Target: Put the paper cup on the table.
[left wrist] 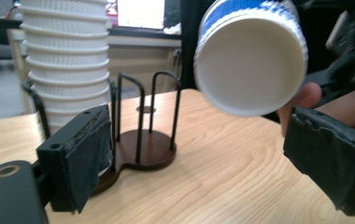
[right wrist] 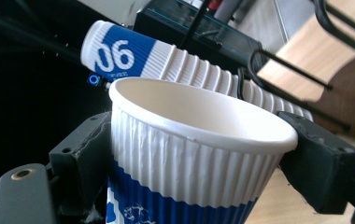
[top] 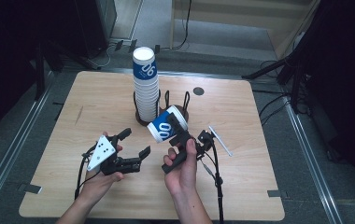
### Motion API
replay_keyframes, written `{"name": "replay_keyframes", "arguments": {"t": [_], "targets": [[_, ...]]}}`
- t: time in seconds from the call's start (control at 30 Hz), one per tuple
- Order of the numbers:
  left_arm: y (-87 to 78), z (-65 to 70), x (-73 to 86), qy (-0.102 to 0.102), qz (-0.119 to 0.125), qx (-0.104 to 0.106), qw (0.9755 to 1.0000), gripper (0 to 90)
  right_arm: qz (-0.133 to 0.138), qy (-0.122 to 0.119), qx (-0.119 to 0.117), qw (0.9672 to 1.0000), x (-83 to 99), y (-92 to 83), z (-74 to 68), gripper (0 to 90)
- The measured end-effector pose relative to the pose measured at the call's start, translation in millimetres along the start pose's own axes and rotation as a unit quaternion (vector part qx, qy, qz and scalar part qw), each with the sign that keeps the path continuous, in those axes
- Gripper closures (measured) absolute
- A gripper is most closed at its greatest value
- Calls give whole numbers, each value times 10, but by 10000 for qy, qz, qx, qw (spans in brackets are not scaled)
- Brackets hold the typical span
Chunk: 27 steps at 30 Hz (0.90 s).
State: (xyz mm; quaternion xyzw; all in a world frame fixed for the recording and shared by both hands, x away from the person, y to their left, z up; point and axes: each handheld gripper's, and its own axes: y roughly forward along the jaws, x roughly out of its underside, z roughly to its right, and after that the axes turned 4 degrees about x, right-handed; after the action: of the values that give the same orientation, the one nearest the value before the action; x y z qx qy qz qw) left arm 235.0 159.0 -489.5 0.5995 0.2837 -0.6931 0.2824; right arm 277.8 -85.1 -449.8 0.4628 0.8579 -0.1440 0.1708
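Clamping a ribbed paper cup (right wrist: pixel 189 158) across its white upper wall, the right gripper (top: pixel 181 135) has its two black pads pressed on either side just under the rim. In the high view this blue-and-white cup (top: pixel 166 125) lies tilted in the jaws, lifted off the wooden table (top: pixel 241 186), its open mouth turned toward the left gripper (top: pixel 136 142). That gripper's jaws stand spread with nothing between them; its foam-faced fingers (left wrist: pixel 87 149) frame bare tabletop in its own view, and the cup's mouth (left wrist: pixel 250 65) hangs above and beyond the right-hand finger, not touching it. The person's right hand (top: pixel 182 170) wraps the right gripper's handle, with the thumb up along it, and the left hand (top: pixel 98 179) cradles the other gripper, whose grey three-cornered plate (top: pixel 102 151) faces up.

Just beyond the held cup, behind the right gripper, stands a dark wire cup holder (top: pixel 166 105) with a round brown base (left wrist: pixel 143 149) and upright black loops. A tall stack of matching cups (top: pixel 146 86) stands upside down in its left part, its top cup marked 06 on a blue band; in the right gripper view the same stack (right wrist: pixel 166 60) runs slantwise behind the cup's rim. The loops at the holder's right hold no cups.
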Motion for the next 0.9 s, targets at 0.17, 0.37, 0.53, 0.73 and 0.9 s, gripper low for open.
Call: {"name": "replay_keyframes", "arguments": {"t": [0.17,0.37,0.53,0.73,0.9], "targets": [[-22,-30,15,47,-109,-86,9999,86,207,-767,154,9967,-51,-31,-35,157],[-54,-82,25,6,-214,-225,9995,79,251,-1435,224,9891,-120,-48,-65,156],[-85,-102,25,-2,-370,-223,9991,17,292,-1906,300,9808,-141,-55,-76,155],[-143,-157,47,5,-444,-334,9985,17,459,-2314,271,9714,-139,-64,-76,156],[-189,-195,68,-8,-509,-400,9979,16,556,-2742,279,9597,-131,-73,-86,155]]}}
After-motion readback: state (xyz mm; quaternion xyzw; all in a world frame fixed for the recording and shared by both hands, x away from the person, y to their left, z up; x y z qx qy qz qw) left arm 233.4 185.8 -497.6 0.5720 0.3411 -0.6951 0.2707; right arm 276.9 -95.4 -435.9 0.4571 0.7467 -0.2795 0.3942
